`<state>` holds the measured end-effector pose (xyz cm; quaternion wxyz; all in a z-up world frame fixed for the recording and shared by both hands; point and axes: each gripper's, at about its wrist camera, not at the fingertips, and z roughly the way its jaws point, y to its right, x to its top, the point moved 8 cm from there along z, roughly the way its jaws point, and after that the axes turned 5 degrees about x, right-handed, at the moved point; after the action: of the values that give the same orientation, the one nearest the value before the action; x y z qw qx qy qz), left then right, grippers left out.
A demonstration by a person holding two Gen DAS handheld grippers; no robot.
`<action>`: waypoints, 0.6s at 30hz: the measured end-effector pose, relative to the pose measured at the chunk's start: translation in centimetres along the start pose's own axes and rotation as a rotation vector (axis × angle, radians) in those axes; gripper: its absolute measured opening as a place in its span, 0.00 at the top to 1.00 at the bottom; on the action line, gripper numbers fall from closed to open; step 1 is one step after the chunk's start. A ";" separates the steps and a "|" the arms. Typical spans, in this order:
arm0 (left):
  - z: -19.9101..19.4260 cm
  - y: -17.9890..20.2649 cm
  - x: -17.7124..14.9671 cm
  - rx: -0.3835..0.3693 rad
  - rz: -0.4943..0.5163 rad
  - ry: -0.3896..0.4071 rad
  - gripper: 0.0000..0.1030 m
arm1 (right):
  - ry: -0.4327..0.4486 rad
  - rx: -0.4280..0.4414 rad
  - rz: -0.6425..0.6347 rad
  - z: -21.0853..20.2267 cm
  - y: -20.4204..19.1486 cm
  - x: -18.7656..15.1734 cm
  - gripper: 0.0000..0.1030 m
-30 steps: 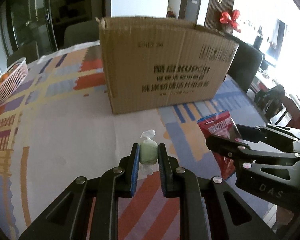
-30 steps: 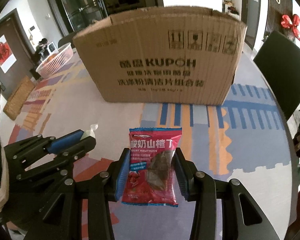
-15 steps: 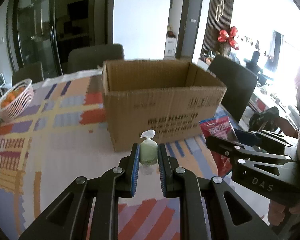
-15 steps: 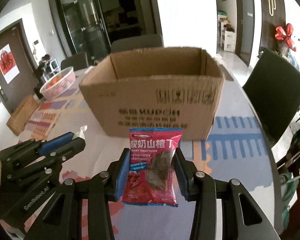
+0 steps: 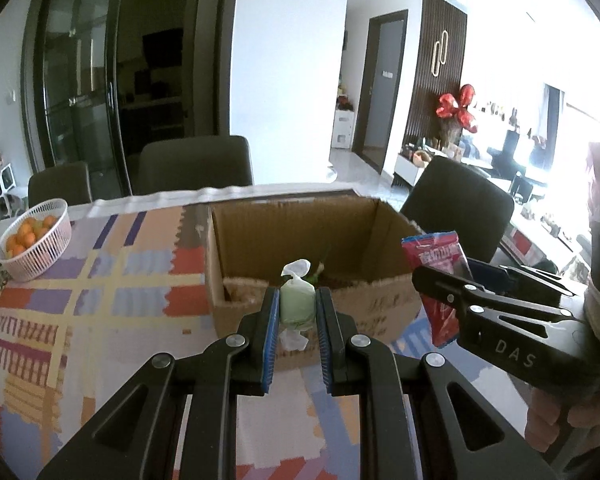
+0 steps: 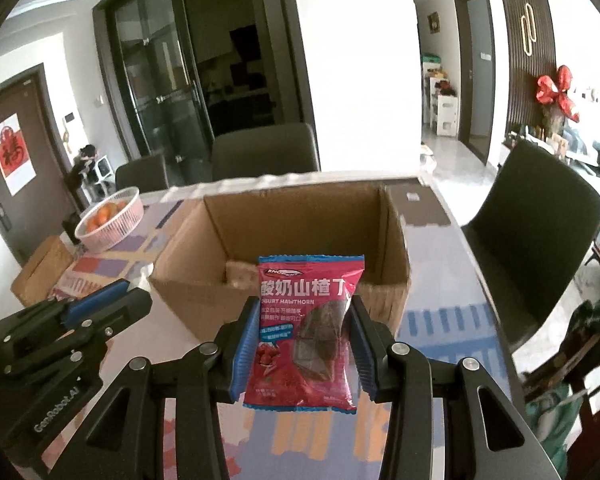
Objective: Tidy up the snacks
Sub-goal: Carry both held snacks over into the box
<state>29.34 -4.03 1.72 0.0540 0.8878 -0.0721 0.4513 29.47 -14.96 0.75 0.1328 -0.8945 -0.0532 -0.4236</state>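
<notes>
Right tool (image 6: 305, 332) grips red "YOGURT HAWTHORN" packet (image 6: 306, 332); left tool (image 5: 298, 312) clamps green candy (image 5: 297, 306).

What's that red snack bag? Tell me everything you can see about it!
The red snack bag is a shiny plastic packet with a blue strip along its top, white Chinese writing, the words "YOGURT HAWTHORN", strawberry pictures and a clear window showing dark pieces. It looks sealed and stands upright in the air, squeezed at both sides by the right tool, in front of the open cardboard box.
</notes>
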 end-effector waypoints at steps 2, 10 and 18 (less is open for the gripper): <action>0.4 -0.3 0.7 -0.001 -0.006 0.000 0.81 | 0.007 -0.001 -0.007 0.1 0.0 1.0 0.57; 2.2 -1.1 3.1 0.005 -0.006 -0.009 0.81 | 0.032 -0.037 -0.050 1.2 0.4 4.5 0.57; 4.3 -1.7 5.0 0.034 0.017 -0.027 0.81 | 0.005 -0.058 -0.079 3.6 1.0 6.3 0.57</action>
<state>36.01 -3.50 3.19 0.0339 0.8940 -0.0726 0.4408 36.38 -15.02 3.28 0.0901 -0.8942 -0.0757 -0.4320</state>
